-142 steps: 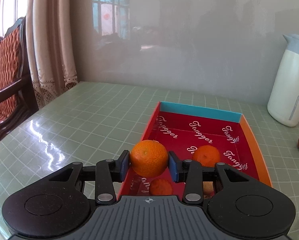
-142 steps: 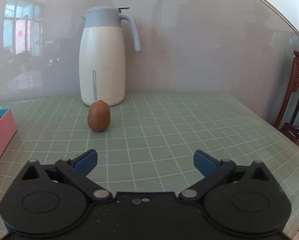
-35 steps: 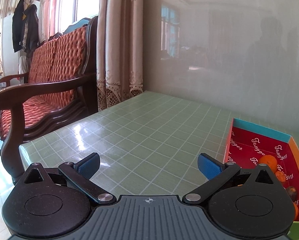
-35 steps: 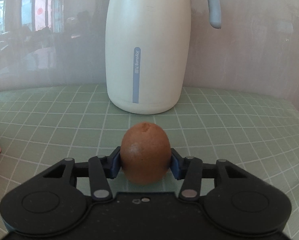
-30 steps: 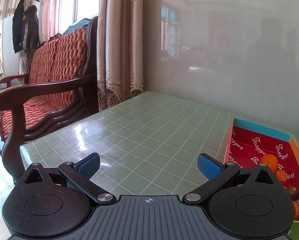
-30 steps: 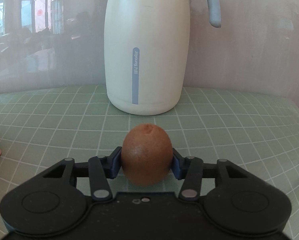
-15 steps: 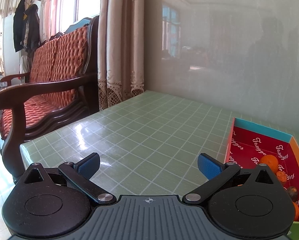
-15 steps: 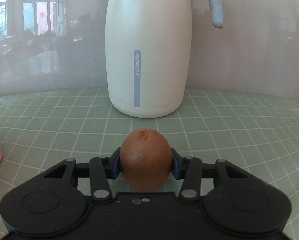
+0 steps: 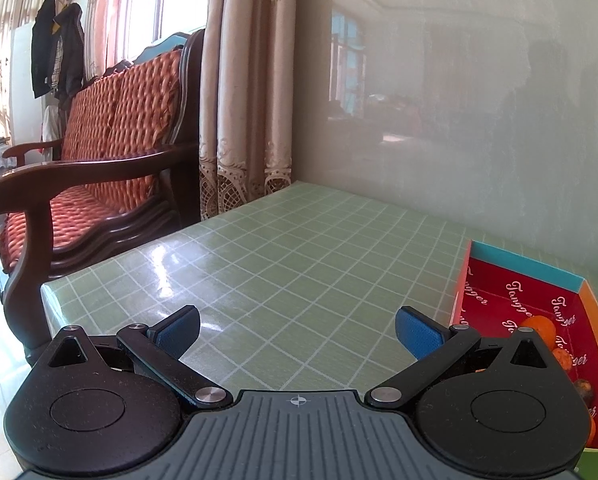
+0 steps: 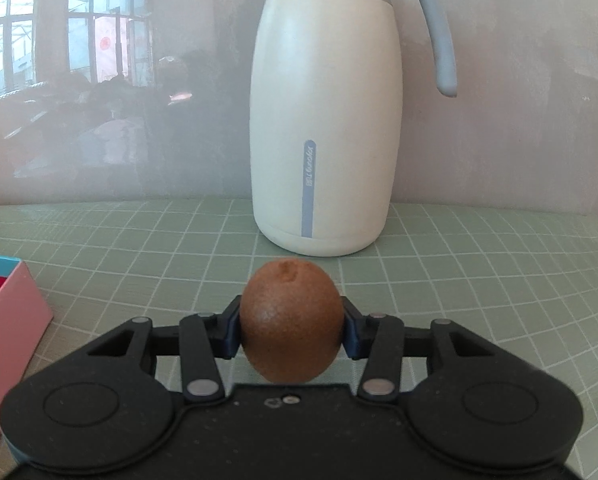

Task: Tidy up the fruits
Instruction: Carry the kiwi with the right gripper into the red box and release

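The left gripper [image 9: 297,330] is spread wide over bare table [image 9: 299,256], holding nothing. At the table's right edge the box [image 9: 527,266] is cut off, its oranges [image 9: 539,326] half hidden behind the gripper. The right gripper [image 10: 291,330] pinches the kiwi [image 10: 291,326], whose underside is hidden, before the jug [image 10: 327,120].

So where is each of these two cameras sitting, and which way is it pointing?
Left wrist: on the left gripper, looking along its open, empty jaws over the green table toward a wooden sofa; the red box of oranges at right.
Right wrist: on the right gripper, jaws shut on a kiwi, facing a white jug.
Shared: the table and the box, whose corner shows at left.
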### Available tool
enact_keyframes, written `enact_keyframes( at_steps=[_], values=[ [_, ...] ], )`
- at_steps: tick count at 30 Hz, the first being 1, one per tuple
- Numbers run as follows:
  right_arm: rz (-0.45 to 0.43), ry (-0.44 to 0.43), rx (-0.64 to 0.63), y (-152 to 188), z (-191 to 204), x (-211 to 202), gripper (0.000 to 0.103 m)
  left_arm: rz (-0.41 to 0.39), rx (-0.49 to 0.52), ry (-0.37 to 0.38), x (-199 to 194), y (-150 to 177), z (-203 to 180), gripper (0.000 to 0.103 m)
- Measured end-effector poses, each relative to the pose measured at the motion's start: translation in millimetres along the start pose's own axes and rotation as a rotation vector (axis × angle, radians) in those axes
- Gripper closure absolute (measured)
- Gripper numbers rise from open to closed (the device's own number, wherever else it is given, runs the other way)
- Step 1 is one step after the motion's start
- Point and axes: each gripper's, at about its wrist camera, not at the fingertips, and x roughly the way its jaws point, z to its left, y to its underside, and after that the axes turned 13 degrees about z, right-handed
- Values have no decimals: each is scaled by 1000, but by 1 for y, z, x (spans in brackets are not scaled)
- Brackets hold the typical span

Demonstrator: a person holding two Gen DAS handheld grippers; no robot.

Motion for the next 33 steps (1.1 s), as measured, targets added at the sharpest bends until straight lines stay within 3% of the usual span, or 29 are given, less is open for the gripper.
enact_keyframes(
  at_steps=[16,26,33],
  values=[
    [-166,-264,-200,0,81,-81,57,-13,16,-4,-4,2,-4,0],
    [-123,-440,-398,20,170,-87,57,-16,12,-7,-4,1,0,0],
    [-26,-453,-553,42,226,-76,58,-11,3,-6,-3,-1,5,0]
  ],
)
